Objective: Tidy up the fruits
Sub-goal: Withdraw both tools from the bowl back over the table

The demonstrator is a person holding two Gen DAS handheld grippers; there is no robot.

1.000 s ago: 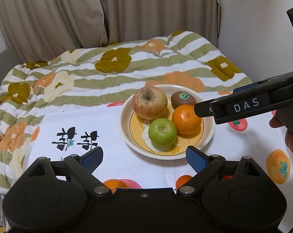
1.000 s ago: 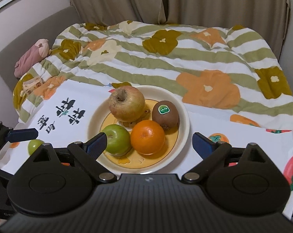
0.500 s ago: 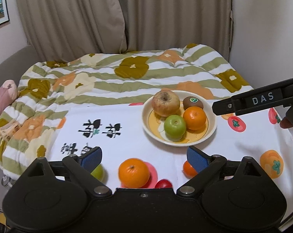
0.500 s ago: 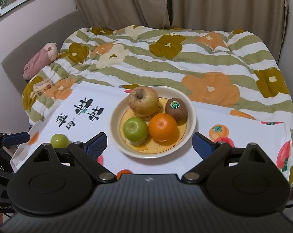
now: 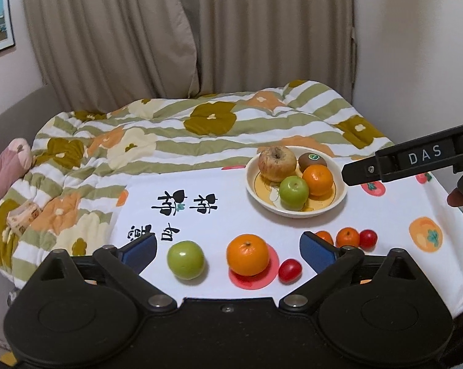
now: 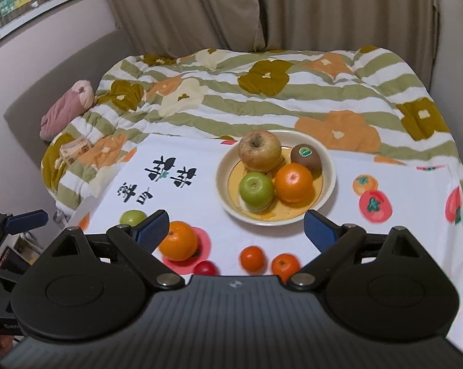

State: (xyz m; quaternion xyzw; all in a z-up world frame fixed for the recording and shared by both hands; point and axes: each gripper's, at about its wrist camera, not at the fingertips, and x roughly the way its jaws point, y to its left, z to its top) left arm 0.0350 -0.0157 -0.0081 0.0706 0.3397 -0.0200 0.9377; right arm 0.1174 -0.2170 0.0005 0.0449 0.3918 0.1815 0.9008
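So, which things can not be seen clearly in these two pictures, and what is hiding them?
- Small orange fruit, left wrist view: partly behind a blue pad of the left gripper.
- Loose green apple, right wrist view: lower part behind the right gripper.
- Red tomato, right wrist view: cut off by the gripper body.
- Kiwi sticker: too small to read.

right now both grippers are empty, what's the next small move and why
Probably lower the left hand-held gripper over the loose orange. Its jaws have just been opening, stand wide with nothing between them, and that orange sits on the cloth almost centred ahead. The bowl already holds four fruits, so placing it there may be tight.
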